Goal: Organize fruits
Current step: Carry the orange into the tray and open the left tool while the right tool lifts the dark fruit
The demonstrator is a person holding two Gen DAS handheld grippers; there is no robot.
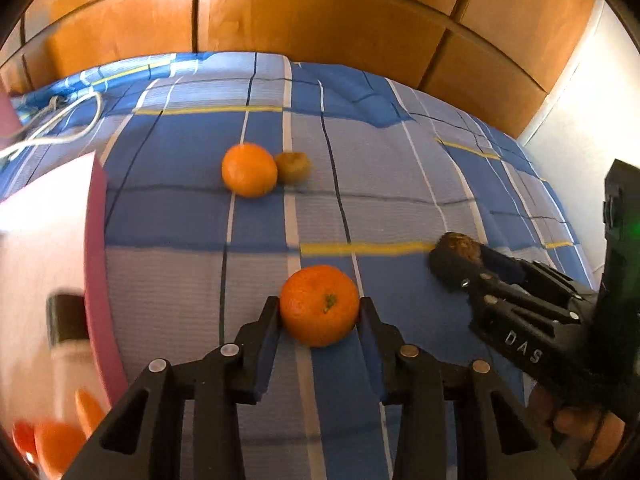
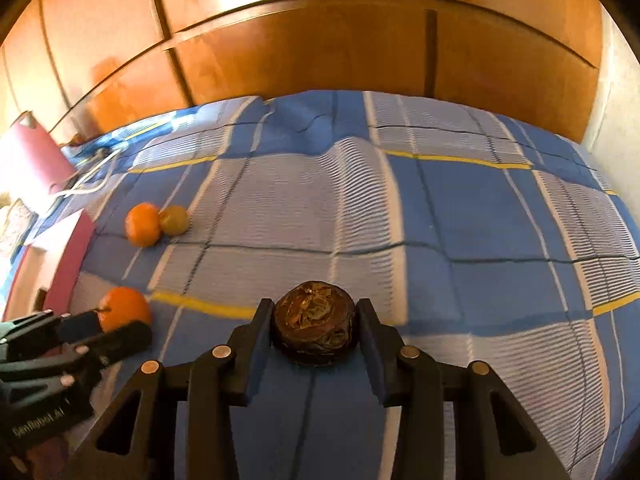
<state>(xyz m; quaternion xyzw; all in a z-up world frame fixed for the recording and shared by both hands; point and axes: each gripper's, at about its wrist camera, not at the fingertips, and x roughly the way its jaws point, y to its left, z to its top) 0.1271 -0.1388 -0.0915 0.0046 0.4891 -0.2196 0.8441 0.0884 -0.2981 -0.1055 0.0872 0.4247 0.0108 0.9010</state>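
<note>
Tangerine (image 1: 319,305) mid-bedspread (image 1: 400,168), clear of pink box (image 1: 96,264)

my left gripper (image 1: 320,312) is matte black plastic, two angular fingers (image 1: 264,344) with triangular cut-outs and round silver pins along the links. my right gripper (image 2: 316,320) is built the same; at the right of the left view its side carries pale "das" lettering.

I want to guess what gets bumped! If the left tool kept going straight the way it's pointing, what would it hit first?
The left tool already holds a near orange between its fingers, so that comes first. Pointing downward, it would probably press into the checked blanket just beyond; the far orange looks too far off, though depth is unclear.
</note>
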